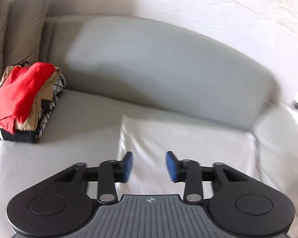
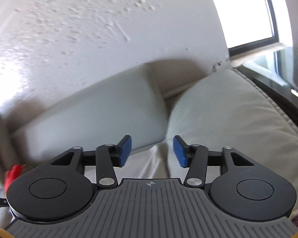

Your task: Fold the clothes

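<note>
Clothes lie in 2 places on a pale sofa. The left wrist view shows a white garment [image 1: 184,138] spread flat on the seat, directly below and ahead of the left gripper [image 1: 149,166]. Its blue pads [image 1: 129,165] stand apart with nothing between them, clear of the cloth. Far to the left on the same seat sits a stack of folded clothes [image 1: 23,103], a red piece on top, tan and black-and-white pieces beneath, beside 2 beige cushions [image 1: 27,19].

The right wrist view shows none of the white garment's spread, only a red scrap of that stack at its left edge. The right gripper [image 2: 152,151] is released too, jaws wide and empty, pointing at the sofa's back cushion [image 2: 101,117] and padded armrest [image 2: 228,115]. This view alone shows a bright window [image 2: 242,11] and a dark glass-topped table [image 2: 278,67] beyond the armrest.

A rough white plaster wall [image 1: 208,6] rises behind the sofa. Both views are blurred.
</note>
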`<state>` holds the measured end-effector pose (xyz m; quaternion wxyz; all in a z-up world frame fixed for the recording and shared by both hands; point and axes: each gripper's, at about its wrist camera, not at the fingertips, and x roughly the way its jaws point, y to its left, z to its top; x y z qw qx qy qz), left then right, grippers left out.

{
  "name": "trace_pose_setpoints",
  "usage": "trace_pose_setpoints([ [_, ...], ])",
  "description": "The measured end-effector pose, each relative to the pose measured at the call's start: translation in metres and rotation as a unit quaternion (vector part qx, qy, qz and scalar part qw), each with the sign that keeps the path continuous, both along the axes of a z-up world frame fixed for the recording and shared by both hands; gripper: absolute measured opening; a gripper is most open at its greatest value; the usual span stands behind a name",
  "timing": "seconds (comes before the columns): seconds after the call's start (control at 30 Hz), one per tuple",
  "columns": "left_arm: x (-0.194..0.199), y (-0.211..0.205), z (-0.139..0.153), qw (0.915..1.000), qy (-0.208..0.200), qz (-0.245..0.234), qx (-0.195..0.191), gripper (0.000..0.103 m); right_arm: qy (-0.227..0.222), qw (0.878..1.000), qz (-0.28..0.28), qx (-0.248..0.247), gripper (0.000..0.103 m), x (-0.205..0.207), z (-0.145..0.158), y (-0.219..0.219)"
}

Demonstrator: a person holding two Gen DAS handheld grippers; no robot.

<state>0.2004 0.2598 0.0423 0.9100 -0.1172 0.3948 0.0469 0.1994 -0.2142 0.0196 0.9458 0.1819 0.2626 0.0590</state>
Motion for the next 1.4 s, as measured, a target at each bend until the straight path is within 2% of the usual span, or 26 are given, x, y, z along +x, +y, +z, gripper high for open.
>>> trace_pose_setpoints([
  [0.07, -0.023, -0.014, 0.008, 0.9993, 0.015, -0.033, -0.010, 0.044, 0.020, 1.000, 0.016, 0.008, 0.061, -0.010, 0.002, -0.002],
  [0.13, -0.037, -0.025, 0.003, 0.9976, 0.038, -0.047, -0.034, 0.045, 0.062, 0.997, 0.030, 0.025, 0.068, -0.030, 0.000, -0.001],
  [0.2, -0.045, -0.033, -0.019, 0.9953, 0.066, -0.057, -0.041, 0.045, 0.120, 0.991, 0.044, 0.030, 0.068, -0.037, -0.027, 0.015],
  [0.27, -0.052, -0.049, -0.051, 0.9915, 0.107, -0.058, -0.047, 0.044, 0.173, 0.982, 0.074, 0.032, 0.042, -0.025, -0.068, 0.033],
  [0.3, -0.053, -0.055, -0.070, 0.9897, 0.124, -0.057, -0.043, 0.044, 0.197, 0.975, 0.098, 0.039, 0.008, -0.020, -0.090, 0.044],
  [0.33, -0.054, -0.061, -0.089, 0.9876, 0.141, -0.056, -0.040, 0.043, 0.212, 0.968, 0.120, 0.056, 0.004, -0.014, -0.109, 0.054],
  [0.37, -0.057, -0.072, -0.107, 0.9873, 0.150, -0.051, -0.013, 0.036, 0.222, 0.962, 0.139, 0.075, 0.004, -0.007, -0.126, 0.062],
  [0.43, -0.063, -0.087, -0.120, 0.9875, 0.149, -0.052, 0.003, 0.032, 0.233, 0.949, 0.182, 0.114, 0.004, 0.008, -0.151, 0.079],
  [0.5, -0.068, -0.103, -0.133, 0.9876, 0.147, -0.053, 0.018, 0.032, 0.251, 0.941, 0.186, 0.133, 0.004, 0.020, -0.172, 0.085],
  [0.53, -0.073, -0.103, -0.133, 0.9884, 0.141, -0.057, -0.005, 0.032, 0.247, 0.950, 0.155, 0.107, 0.003, 0.022, -0.177, 0.082],
  [0.6, -0.083, -0.102, -0.130, 0.9888, 0.129, -0.067, -0.031, 0.033, 0.223, 0.973, 0.050, 0.011, 0.000, 0.020, -0.181, 0.072],
  [0.63, -0.087, -0.103, -0.127, 0.9891, 0.130, -0.066, -0.020, 0.033, 0.219, 0.975, -0.007, -0.045, 0.000, 0.018, -0.179, 0.066],
  [0.67, -0.092, -0.105, -0.123, 0.9893, 0.131, -0.065, -0.007, 0.033, 0.223, 0.972, -0.029, -0.067, 0.000, 0.016, -0.179, 0.062],
  [0.7, -0.096, -0.106, -0.120, 0.9893, 0.132, -0.063, 0.006, 0.033, 0.227, 0.972, -0.025, -0.064, 0.000, 0.014, -0.179, 0.059],
  [0.77, -0.104, -0.097, -0.121, 0.9887, 0.141, -0.051, 0.004, 0.033, 0.222, 0.971, -0.016, -0.088, 0.000, 0.006, -0.169, 0.068],
  [0.8, -0.108, -0.093, -0.121, 0.9883, 0.146, -0.045, 0.004, 0.033, 0.213, 0.972, -0.011, -0.103, 0.004, 0.001, -0.161, 0.076],
  [0.83, -0.113, -0.091, -0.121, 0.9880, 0.149, -0.041, -0.003, 0.033, 0.202, 0.973, -0.005, -0.111, 0.016, -0.007, -0.152, 0.085],
  [0.93, -0.129, -0.088, -0.121, 0.9874, 0.153, -0.037, -0.021, 0.033, 0.186, 0.979, 0.068, -0.058, 0.020, -0.029, -0.142, 0.107],
  [1.03, -0.143, -0.099, -0.119, 0.9866, 0.151, -0.054, -0.030, 0.035, 0.198, 0.970, 0.141, 0.003, 0.024, -0.039, -0.157, 0.127],
  [1.07, -0.146, -0.103, -0.119, 0.9858, 0.153, -0.060, -0.032, 0.035, 0.205, 0.968, 0.146, 0.007, 0.025, -0.041, -0.165, 0.130],
  [1.1, -0.149, -0.108, -0.119, 0.9850, 0.156, -0.066, -0.034, 0.035, 0.214, 0.968, 0.134, -0.003, 0.021, -0.042, -0.173, 0.131],
  [1.13, -0.153, -0.111, -0.116, 0.9847, 0.157, -0.069, -0.031, 0.035, 0.216, 0.970, 0.108, -0.018, 0.000, -0.043, -0.179, 0.128],
  [1.2, -0.160, -0.118, -0.111, 0.9842, 0.158, -0.075, -0.025, 0.035, 0.222, 0.974, 0.003, -0.052, 0.002, -0.044, -0.183, 0.106],
  [1.23, -0.165, -0.119, -0.107, 0.9845, 0.155, -0.078, -0.023, 0.036, 0.227, 0.973, -0.025, -0.040, 0.000, -0.046, -0.184, 0.092],
  [1.3, -0.173, -0.118, -0.101, 0.9855, 0.150, -0.076, -0.024, 0.037, 0.236, 0.971, -0.029, 0.022, 0.000, -0.051, -0.183, 0.065],
  [1.4, -0.183, -0.111, -0.099, 0.9826, 0.167, -0.061, -0.054, 0.038, 0.210, 0.978, -0.012, 0.011, 0.012, -0.080, -0.153, 0.054],
])
